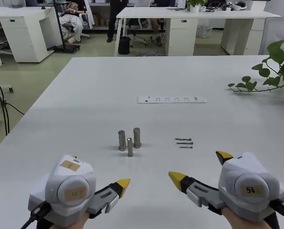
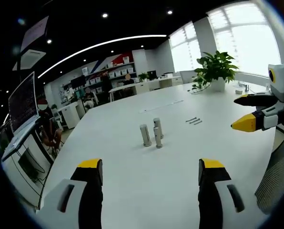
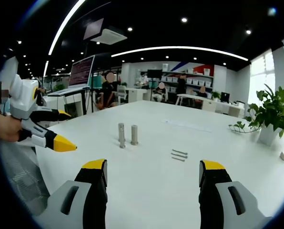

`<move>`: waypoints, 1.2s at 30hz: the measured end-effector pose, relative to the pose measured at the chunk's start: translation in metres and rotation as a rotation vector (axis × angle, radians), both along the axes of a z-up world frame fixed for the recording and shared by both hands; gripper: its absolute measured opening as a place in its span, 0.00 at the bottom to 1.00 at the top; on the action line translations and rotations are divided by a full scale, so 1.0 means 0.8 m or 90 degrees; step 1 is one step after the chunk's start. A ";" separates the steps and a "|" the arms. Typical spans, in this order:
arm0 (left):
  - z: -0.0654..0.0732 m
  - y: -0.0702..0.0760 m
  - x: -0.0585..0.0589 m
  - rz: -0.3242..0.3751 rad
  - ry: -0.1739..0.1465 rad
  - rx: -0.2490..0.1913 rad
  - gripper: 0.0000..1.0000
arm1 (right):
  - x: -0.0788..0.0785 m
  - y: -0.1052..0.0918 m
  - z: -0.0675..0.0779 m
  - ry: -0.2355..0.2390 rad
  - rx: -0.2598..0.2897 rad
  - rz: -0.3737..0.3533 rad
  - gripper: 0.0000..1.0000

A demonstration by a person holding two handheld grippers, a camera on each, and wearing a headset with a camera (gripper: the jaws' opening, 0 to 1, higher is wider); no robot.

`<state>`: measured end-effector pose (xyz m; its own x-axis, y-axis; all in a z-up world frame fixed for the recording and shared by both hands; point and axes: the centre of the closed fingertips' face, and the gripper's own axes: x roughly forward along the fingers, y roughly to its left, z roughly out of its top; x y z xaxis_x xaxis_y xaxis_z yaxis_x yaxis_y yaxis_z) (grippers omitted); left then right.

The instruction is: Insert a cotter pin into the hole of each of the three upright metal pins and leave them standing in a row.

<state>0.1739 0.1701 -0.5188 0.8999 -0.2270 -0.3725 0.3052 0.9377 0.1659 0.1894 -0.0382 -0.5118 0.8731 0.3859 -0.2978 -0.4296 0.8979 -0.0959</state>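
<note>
Three short upright metal pins (image 1: pixel 129 141) stand in a tight cluster on the white table (image 1: pixel 85 105), also seen as metal pins (image 2: pixel 152 132) and metal pins (image 3: pixel 127 134). Three small cotter pins (image 1: pixel 184 143) lie flat to their right, shown as cotter pins (image 2: pixel 193 120) and cotter pins (image 3: pixel 178 155). My left gripper (image 1: pixel 100 171) hovers open near the front edge, left of the pins; its yellow-tipped jaws stand wide apart around the left gripper's (image 2: pixel 150 164) empty gap. My right gripper (image 1: pixel 200 167) is open too, at front right; the right gripper (image 3: pixel 152 165) holds nothing.
A white power strip (image 1: pixel 171 99) lies beyond the pins at mid-table. A leafy plant (image 1: pixel 270 67) hangs over the table's far right corner. Other desks, chairs and seated people fill the room behind.
</note>
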 end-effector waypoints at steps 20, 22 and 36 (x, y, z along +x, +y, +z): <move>0.002 0.000 0.001 0.003 -0.002 -0.004 0.81 | 0.000 0.001 -0.001 0.003 -0.002 0.004 0.76; 0.002 0.000 0.001 0.002 -0.002 -0.004 0.80 | 0.000 0.001 -0.001 0.003 0.001 0.004 0.76; 0.000 -0.002 -0.001 -0.004 0.009 -0.012 0.77 | -0.001 0.004 -0.001 0.007 0.004 0.010 0.76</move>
<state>0.1730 0.1682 -0.5189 0.8933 -0.2394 -0.3804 0.3129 0.9388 0.1440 0.1885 -0.0351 -0.5129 0.8634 0.4013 -0.3056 -0.4448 0.8915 -0.0857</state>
